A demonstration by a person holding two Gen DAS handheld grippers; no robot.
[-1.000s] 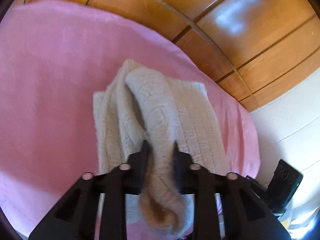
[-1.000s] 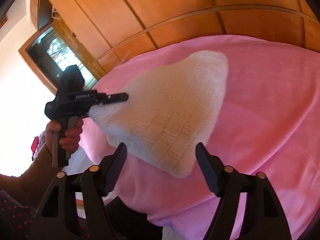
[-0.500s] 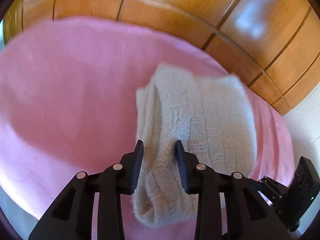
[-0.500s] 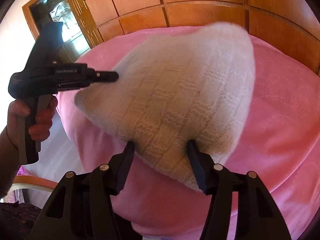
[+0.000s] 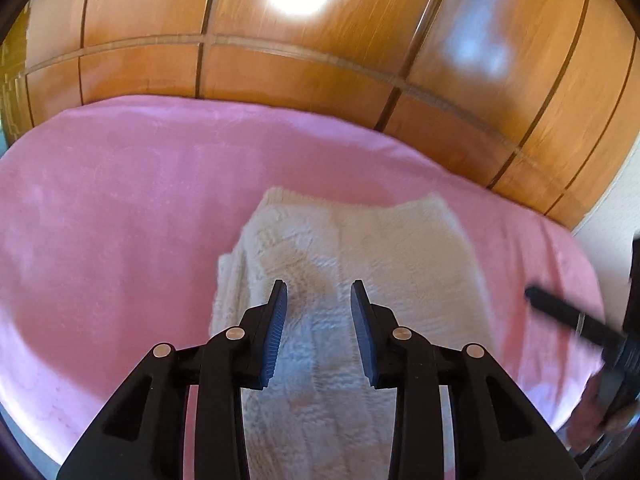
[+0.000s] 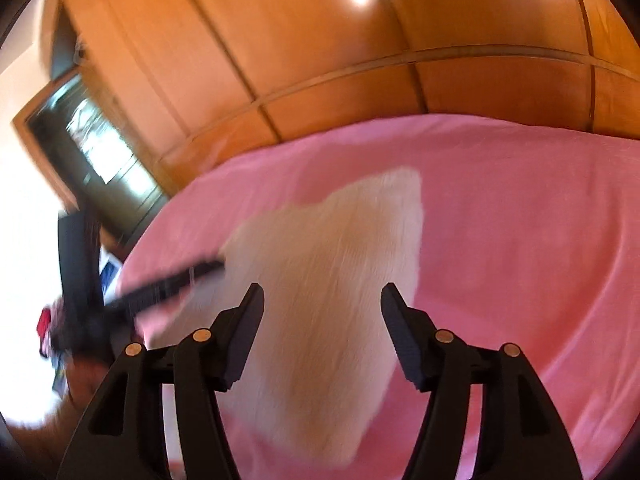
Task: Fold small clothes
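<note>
**Letting the knit settle on the pink cover**

I am holding both grippers just above the cream knitted garment point(image 5: 360, 264), which is lying in a folded bundle on the pink cover point(image 5: 120, 208), near its front edge, with the wooden panelled wall point(image 5: 320, 76) behind. My left gripper point(image 5: 319, 294) is standing with its jaws parted and nothing between the pads; the knit is showing through the gap, lying beneath them rather than pinched. My right gripper point(image 6: 322, 298) is spread wider, also empty, and hovering over the near end of the garment. Both wrist views are blurred, so I cannot tell whether any fingertip is brushing the wool.

As I judge it, the fold in hand is laid down and I am at the release. To do this well, I am thinking about lifting straight up rather than dragging sideways, since the loose knit could snag on the ribbed pads and pull the fold open. One long roll of fabric is lying thicker along the left side of the bundle, so the next fold probably wants that ridge flattened first. I would take the near edge with both grippers well apart on it, so that it comes over evenly and the stack stays square.
</note>
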